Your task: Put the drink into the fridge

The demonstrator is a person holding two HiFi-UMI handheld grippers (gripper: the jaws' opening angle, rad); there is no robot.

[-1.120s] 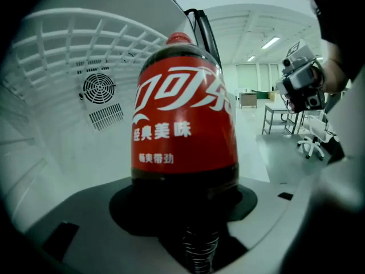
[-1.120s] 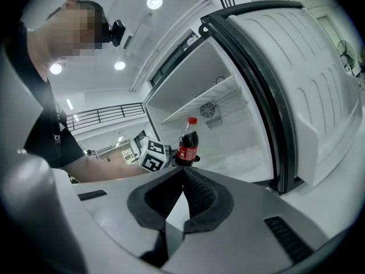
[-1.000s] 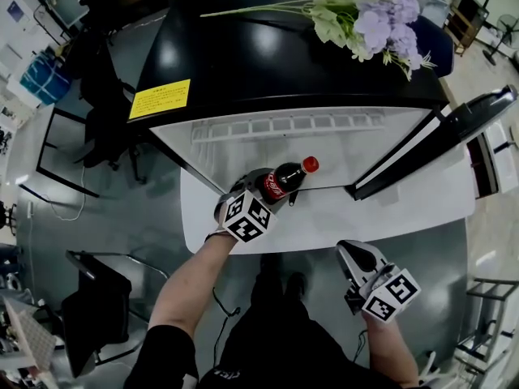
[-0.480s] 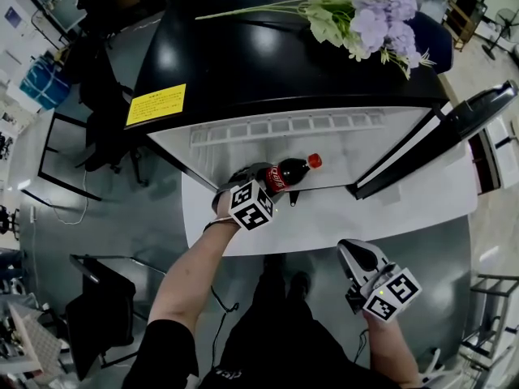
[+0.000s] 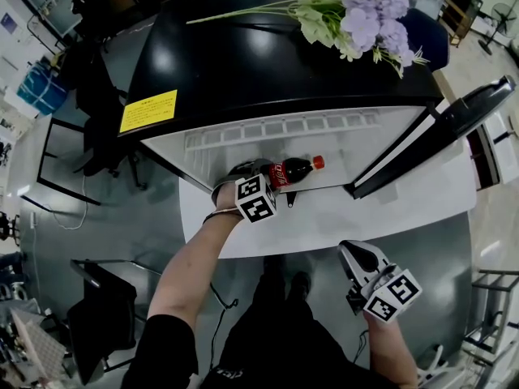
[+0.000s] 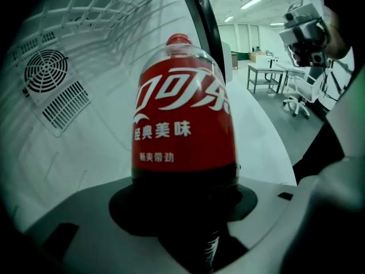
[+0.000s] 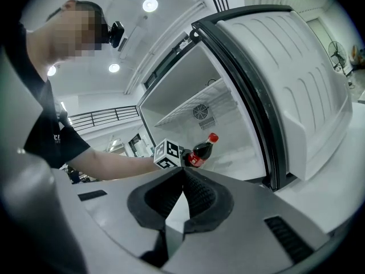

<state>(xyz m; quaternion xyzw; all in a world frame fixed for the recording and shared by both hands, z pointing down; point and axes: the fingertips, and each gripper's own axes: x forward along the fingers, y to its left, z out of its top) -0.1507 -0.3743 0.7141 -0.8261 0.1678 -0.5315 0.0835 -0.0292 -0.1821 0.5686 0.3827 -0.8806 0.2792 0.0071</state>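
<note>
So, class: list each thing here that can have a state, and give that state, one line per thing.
Fridge door: open.
Left gripper: shut on the cola bottle's lower end.
Cola bottle: red cap on, tilted, held in front of the open compartment.
Right gripper: shut, empty.
Flower bunch: lying on the fridge top.

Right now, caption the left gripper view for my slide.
Left tongs clamp a red-labelled cola bottle, cap aimed into the open white fridge.

The base of the cola bottle (image 6: 183,119) is hidden inside the dark pads of the left gripper (image 6: 185,207). Print on the yellow sticker (image 5: 149,110) is too small to read. The head view's top edge crops the purple flowers (image 5: 366,16).
</note>
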